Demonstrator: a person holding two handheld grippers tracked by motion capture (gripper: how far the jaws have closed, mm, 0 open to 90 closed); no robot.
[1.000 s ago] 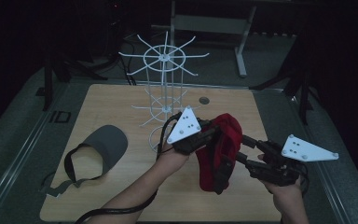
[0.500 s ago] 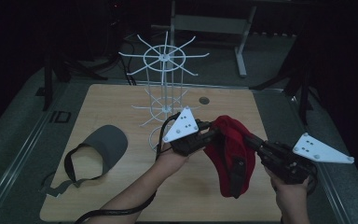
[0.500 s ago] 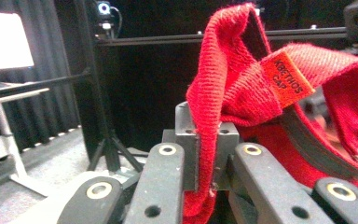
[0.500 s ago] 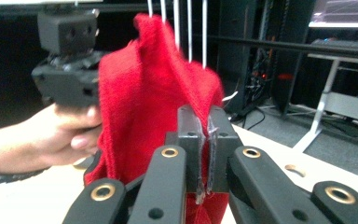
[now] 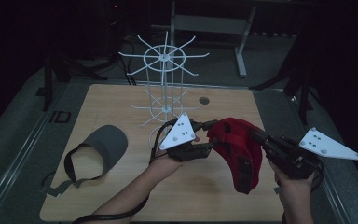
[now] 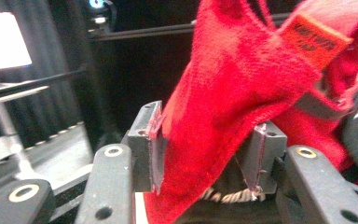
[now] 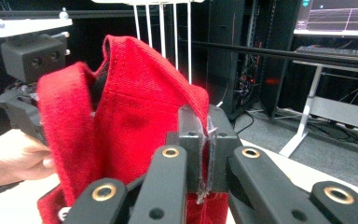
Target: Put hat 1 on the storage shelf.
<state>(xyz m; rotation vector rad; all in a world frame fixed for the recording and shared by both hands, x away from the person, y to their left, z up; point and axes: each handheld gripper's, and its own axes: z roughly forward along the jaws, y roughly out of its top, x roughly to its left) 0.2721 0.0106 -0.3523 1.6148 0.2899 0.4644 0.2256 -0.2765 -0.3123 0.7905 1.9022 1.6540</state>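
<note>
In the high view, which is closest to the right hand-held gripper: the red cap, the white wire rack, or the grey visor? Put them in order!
From the right hand-held gripper:
1. Red cap, in its jaws.
2. White wire rack, farther back, toward the left.
3. Grey visor, far left on the table.

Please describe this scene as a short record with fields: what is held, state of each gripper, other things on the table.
held thing: red cap, lifted above the wooden table
left gripper: jaws open, red cloth between them
right gripper: jaws shut on the cap's cloth
other cap: grey visor, flat on the table at the left, untouched
stand: white wire rack, upright at the far middle of the table, its hooks bare
</note>
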